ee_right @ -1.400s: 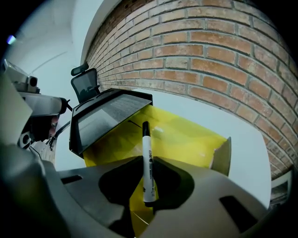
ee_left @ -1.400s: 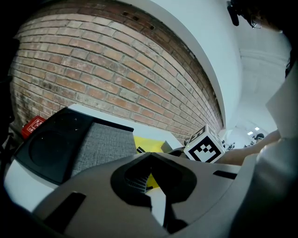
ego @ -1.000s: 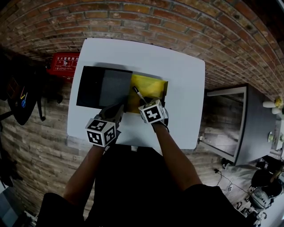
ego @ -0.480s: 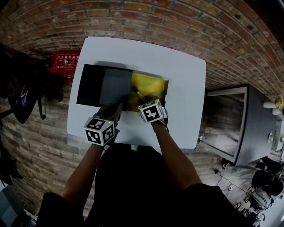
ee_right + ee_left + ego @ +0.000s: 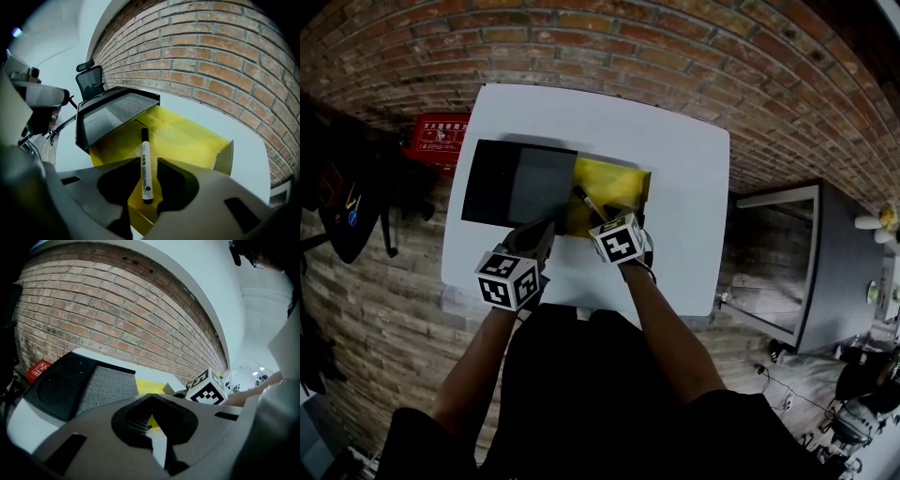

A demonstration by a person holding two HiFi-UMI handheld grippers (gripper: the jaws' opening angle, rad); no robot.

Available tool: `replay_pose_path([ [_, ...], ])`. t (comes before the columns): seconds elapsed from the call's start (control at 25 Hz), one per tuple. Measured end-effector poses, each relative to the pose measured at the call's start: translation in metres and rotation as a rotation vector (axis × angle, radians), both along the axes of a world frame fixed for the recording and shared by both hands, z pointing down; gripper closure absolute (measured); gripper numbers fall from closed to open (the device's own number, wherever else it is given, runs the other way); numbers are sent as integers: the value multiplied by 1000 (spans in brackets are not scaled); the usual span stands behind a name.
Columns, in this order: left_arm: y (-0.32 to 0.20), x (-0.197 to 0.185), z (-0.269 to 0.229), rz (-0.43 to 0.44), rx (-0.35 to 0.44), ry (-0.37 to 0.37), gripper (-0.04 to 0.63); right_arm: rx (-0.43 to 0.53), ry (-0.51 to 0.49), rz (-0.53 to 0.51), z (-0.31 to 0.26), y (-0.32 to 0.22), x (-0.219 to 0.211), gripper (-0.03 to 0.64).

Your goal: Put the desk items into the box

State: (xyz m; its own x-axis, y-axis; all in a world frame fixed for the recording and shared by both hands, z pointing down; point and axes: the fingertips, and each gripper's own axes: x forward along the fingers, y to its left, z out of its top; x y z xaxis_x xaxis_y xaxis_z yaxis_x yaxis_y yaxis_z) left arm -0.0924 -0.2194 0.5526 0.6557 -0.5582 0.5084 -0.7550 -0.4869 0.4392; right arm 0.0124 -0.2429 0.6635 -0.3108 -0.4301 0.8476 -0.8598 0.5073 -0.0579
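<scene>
A box with a yellow inside (image 5: 619,183) stands on the white table (image 5: 684,150), its black lid (image 5: 517,183) folded open to the left. In the right gripper view a white marker with black ends (image 5: 145,161) slants over the yellow box (image 5: 187,140). My right gripper (image 5: 146,163) has just been opening; the marker (image 5: 588,202) lies between its jaws with a gap beside it. My left gripper (image 5: 540,231) hovers at the lid's near edge. Its tips (image 5: 151,396) meet, with nothing between them.
A red case (image 5: 436,137) lies on the floor left of the table. A grey cabinet (image 5: 825,262) stands to the right. A brick wall (image 5: 609,47) runs behind the table. Bare white tabletop (image 5: 581,277) lies between the box and the person.
Both hands and the box keep their places in the head view. The marker still slants ahead of the right gripper; no clear shift shows.
</scene>
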Motion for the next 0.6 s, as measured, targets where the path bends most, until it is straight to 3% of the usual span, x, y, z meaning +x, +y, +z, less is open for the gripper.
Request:
replay_pose_path([
  [0.4,16,9,-13,-31,28,-4,581,76,-94,17,-31,8,9,503],
  [0.6,27,19,-23,-51,49,-2,582,168,-181,26,-61,14,19,559],
])
